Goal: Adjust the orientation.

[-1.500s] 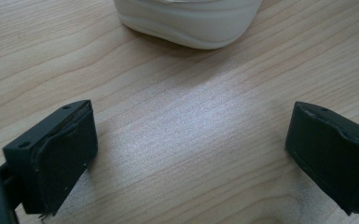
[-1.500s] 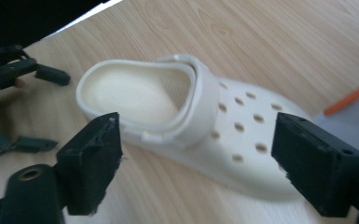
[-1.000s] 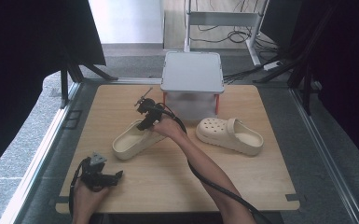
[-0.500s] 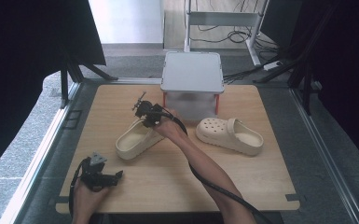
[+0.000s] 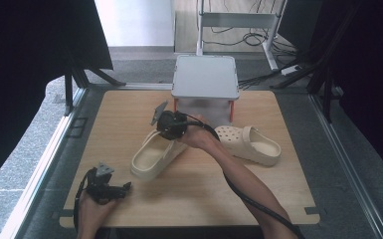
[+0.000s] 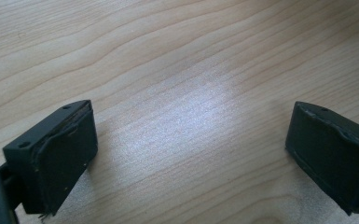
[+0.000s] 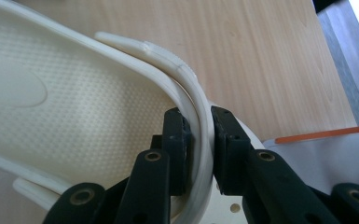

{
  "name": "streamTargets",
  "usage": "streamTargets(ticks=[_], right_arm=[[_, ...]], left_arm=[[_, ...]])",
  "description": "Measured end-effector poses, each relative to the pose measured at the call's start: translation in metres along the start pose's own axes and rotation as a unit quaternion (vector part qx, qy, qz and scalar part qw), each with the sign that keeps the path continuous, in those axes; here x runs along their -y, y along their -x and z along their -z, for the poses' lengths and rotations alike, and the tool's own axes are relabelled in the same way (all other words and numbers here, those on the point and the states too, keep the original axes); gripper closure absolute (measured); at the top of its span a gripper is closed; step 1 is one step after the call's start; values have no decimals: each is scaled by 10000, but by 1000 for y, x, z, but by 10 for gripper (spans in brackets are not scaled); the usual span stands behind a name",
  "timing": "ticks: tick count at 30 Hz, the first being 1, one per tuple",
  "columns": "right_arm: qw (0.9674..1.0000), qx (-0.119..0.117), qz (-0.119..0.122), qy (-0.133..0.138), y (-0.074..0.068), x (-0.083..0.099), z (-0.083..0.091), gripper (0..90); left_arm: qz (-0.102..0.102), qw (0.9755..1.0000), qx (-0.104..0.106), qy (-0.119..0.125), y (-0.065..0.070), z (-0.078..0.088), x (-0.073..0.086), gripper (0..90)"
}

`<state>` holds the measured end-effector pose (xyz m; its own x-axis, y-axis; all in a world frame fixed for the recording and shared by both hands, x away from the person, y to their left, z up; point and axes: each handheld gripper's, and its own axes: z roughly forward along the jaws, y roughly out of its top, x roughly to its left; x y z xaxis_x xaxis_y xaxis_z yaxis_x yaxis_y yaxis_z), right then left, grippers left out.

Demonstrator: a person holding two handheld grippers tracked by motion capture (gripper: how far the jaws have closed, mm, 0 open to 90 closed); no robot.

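Note:
Two cream clogs lie on the wooden table (image 5: 278, 199). The left clog (image 5: 151, 155) lies slanted near the middle, and my right gripper (image 5: 165, 130) is shut on the rim at its heel end. In the right gripper view the two black jaws pinch the clog's heel rim (image 7: 200, 130), with the textured footbed (image 7: 74, 102) to the left. The right clog (image 5: 251, 144) rests apart, to the right. My left gripper (image 5: 125, 187) sits low at the table's front left, jaws wide open over bare wood, with nothing between its pads (image 6: 67, 154).
A grey-lidded translucent box (image 5: 205, 82) with orange latches stands at the back middle of the table, just behind both clogs. A black cable trails from the right gripper along the forearm. Dark curtains and floor surround the table.
My right gripper has drawn the left clog's heel end slightly up and toward the box. The left gripper has stayed where it was.

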<state>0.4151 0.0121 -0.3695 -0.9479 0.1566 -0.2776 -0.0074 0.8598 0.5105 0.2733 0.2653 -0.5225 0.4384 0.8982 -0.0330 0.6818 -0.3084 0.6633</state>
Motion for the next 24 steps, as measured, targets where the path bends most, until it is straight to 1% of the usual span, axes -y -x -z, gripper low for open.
streamTargets(ticks=[4,5,6,7,8,9,10,11,12,14,16,17,20,21,22,23,24], right_arm=[[9992,-169,315,170,-9,14,20,768],[9986,-177,446,201,-12,18,23,768],[9979,-162,593,196,-15,21,27,768],[9974,-186,663,200,-16,24,29,767],[9965,-172,802,160,-20,29,31,768],[9944,-140,1040,76,-24,37,32,767],[9944,-140,1040,76,-24,37,32,767],[9939,-138,1090,22,-25,40,32,766],[9927,-126,1198,9,-26,45,29,765],[9918,-138,1269,-47,-28,52,25,763],[9904,-158,1367,-130,-29,59,17,762],[9900,-166,1392,-134,-30,61,13,761],[9891,-271,1414,-301,-34,71,0,747],[9900,-380,1349,-173,-35,73,-1,737],[9903,-393,1324,-151,-37,74,-2,719],[9921,-386,1183,-184,-38,75,-2,659],[9921,-386,1183,-184,-38,75,-2,659]], left_arm=[[-5,10000,-6,-3,0,0,0,20],[-11,10000,-6,-7,0,0,0,20],[-11,10000,-3,-6,0,0,0,20],[-8,10000,-7,1,0,0,0,20],[-2,10000,-5,3,0,0,0,20],[-3,10000,-4,1,0,0,0,20],[-3,10000,-5,1,0,0,0,20],[-3,10000,-4,1,0,0,0,20],[-3,10000,-6,4,0,0,0,20],[-3,10000,-3,-2,0,0,0,20],[0,10000,-3,1,0,0,0,20],[1,10000,-3,1,0,0,0,20],[-1,10000,-5,4,0,0,0,20],[0,10000,-5,4,0,0,0,20],[-2,10000,-5,3,0,0,0,20],[-1,10000,-5,3,0,0,0,20],[0,10000,-5,4,0,0,0,20]])
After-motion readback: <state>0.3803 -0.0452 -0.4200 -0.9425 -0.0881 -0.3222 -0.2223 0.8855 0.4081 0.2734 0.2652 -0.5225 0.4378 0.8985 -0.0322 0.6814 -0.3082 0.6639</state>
